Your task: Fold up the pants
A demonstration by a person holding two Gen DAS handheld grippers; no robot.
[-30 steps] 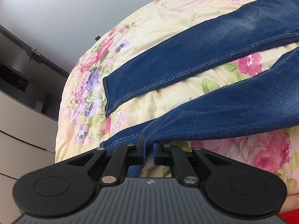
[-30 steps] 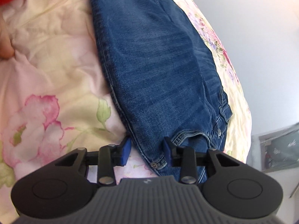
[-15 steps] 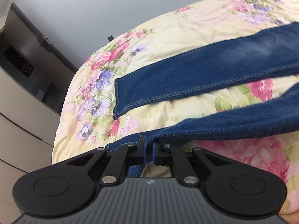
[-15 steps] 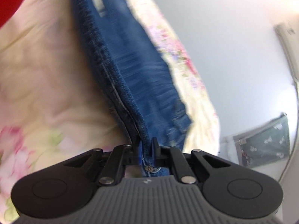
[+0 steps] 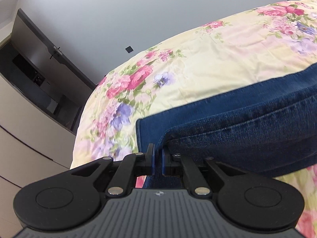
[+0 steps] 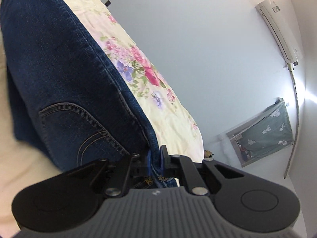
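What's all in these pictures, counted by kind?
Jeans: 1
Bedspread: 1
Grippers, left and right, both clamped on the jeans: 2
Air conditioner: 1
Total: 5

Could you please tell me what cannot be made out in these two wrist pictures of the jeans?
- Left wrist view: the jeans run off the right edge; the lower leg's hem is mostly hidden by the lifted leg, and the left gripper covers the pinched cloth.
- Right wrist view: the right gripper hides most of the waistband; the legs leave the top edge.
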